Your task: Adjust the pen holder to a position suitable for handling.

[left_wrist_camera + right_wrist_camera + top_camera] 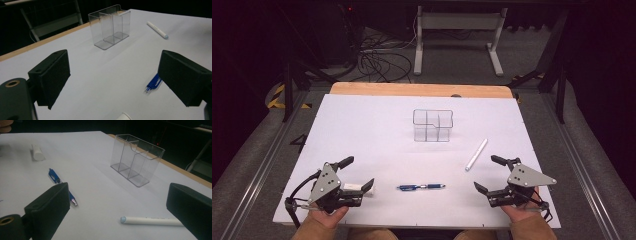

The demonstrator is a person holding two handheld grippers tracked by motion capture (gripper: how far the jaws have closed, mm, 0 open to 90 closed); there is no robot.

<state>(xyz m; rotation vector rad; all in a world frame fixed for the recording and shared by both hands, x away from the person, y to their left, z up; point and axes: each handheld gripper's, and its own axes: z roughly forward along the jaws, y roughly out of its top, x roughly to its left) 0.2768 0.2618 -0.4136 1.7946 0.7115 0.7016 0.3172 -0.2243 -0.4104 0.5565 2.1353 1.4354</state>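
Note:
A clear plastic organizer (432, 125) with several compartments stands upright mid-table. A blue pen (421, 187) lies near the front edge between the two grippers, and a white marker (476, 154) lies diagonally right of centre. My left gripper (358, 173) rests at the front left, open, nothing between its pads. A short white stub (354, 187) lies by its near jaw. My right gripper (489, 174) rests at the front right, open and empty. The left gripper view has the organizer (110, 27), marker (157, 29) and blue pen (153, 83) ahead. The right gripper view has the marker (150, 220) just before its jaws.
A white sheet (362, 130) covers the table, with a wooden strip (412, 89) along the far edge. Beyond it are a white desk frame (457, 35) and tangled cables (379, 60) on the floor. Metal rails (267, 155) run along both sides.

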